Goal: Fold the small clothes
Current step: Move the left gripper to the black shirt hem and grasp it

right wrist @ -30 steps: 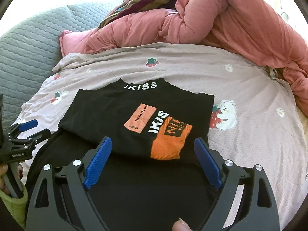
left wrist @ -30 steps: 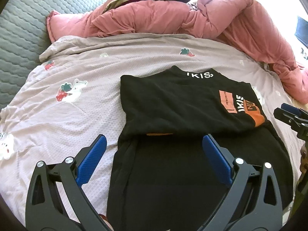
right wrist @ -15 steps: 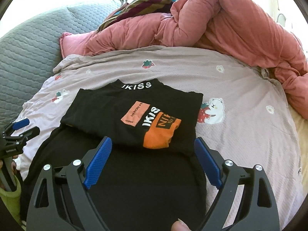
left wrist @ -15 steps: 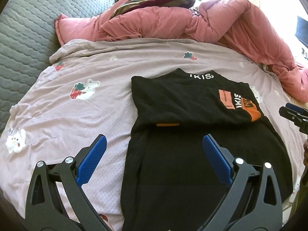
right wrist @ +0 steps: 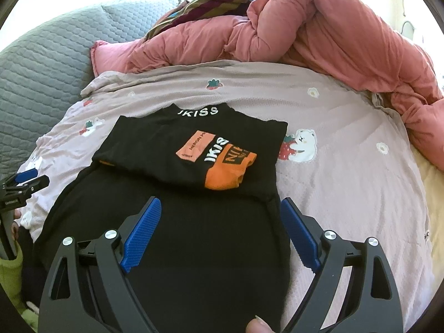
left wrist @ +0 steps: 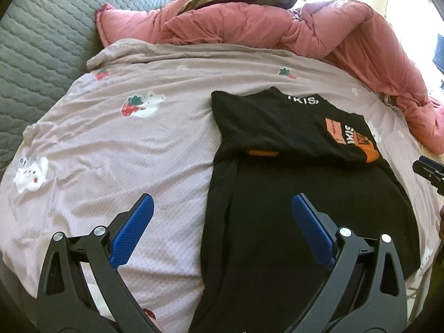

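Left gripper [left wrist: 222, 219] hovers with jaws wide and released, straddling the shirt's [left wrist: 299, 194] left edge. Right gripper [right wrist: 220, 223] hangs over the shirt's near half, jaws spread too, nothing held. Shirt lies on the bed [right wrist: 347, 172], far part folded, print up. Beyond, a pink duvet [right wrist: 319, 36].

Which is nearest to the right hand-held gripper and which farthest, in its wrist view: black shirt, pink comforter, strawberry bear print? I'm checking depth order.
From the right hand-held gripper:
1. Black shirt, directly under and ahead.
2. Strawberry bear print, ahead to the right on the sheet.
3. Pink comforter, heaped at the far edge.
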The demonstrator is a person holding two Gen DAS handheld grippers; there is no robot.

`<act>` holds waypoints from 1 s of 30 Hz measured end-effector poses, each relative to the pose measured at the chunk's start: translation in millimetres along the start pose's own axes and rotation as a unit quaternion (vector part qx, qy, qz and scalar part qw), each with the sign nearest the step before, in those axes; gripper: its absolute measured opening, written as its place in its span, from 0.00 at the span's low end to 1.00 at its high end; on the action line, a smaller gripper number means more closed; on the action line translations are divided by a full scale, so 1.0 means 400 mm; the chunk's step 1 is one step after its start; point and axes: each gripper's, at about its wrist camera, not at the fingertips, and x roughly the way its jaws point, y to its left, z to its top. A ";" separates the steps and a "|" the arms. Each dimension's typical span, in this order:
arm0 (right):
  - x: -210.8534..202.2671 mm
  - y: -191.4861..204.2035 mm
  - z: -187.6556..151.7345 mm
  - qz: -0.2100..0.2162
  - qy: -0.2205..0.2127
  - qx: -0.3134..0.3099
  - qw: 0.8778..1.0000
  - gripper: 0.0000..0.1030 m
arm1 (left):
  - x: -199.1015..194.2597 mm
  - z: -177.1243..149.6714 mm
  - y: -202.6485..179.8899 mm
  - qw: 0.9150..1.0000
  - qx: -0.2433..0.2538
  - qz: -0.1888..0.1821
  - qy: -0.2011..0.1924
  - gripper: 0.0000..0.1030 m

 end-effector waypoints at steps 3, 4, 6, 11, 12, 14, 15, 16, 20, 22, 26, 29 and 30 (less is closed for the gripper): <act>-0.008 -0.001 -0.013 0.000 0.002 -0.001 1.000 0.84 | -0.002 -0.028 0.023 1.000 -0.008 -0.008 0.010 0.91; -0.009 -0.002 -0.017 0.000 0.004 -0.002 1.000 0.84 | -0.002 -0.033 0.029 1.000 -0.011 -0.010 0.012 0.91; -0.009 -0.004 -0.030 -0.001 0.010 -0.004 1.000 0.84 | -0.003 -0.049 0.044 1.000 -0.018 -0.013 0.019 0.91; -0.007 -0.007 -0.056 0.002 0.020 -0.001 1.000 0.84 | -0.013 -0.075 0.068 0.999 -0.030 -0.025 0.026 0.79; -0.008 -0.009 -0.059 0.003 0.020 0.000 1.000 0.84 | -0.017 -0.078 0.070 0.999 -0.031 -0.026 0.026 0.73; -0.011 -0.010 -0.065 0.005 0.021 0.001 1.000 0.84 | -0.023 -0.086 0.073 0.999 -0.033 -0.032 0.027 0.60; -0.014 -0.010 -0.067 0.005 0.021 0.001 1.000 0.84 | -0.026 -0.093 0.077 0.998 -0.036 -0.039 0.029 0.52; -0.015 -0.010 -0.070 0.006 0.022 0.000 1.000 0.84 | -0.027 -0.100 0.081 0.998 -0.039 -0.046 0.032 0.48; -0.018 -0.009 -0.081 0.006 0.025 -0.003 1.000 0.84 | -0.023 -0.130 0.092 0.995 -0.047 -0.065 0.052 0.28; -0.019 -0.008 -0.090 0.005 0.029 -0.006 1.000 0.84 | -0.019 -0.143 0.093 0.995 -0.050 -0.070 0.060 0.27; -0.021 -0.005 -0.111 0.004 0.039 -0.014 0.999 0.84 | -0.001 -0.168 0.099 0.992 -0.057 -0.074 0.080 0.27; -0.026 -0.010 -0.133 0.003 0.047 -0.015 0.999 0.84 | 0.022 -0.184 0.099 0.989 -0.060 -0.088 0.098 0.17; -0.027 -0.014 -0.142 0.003 0.050 -0.011 0.999 0.84 | 0.027 -0.187 0.100 0.988 -0.063 -0.093 0.102 0.12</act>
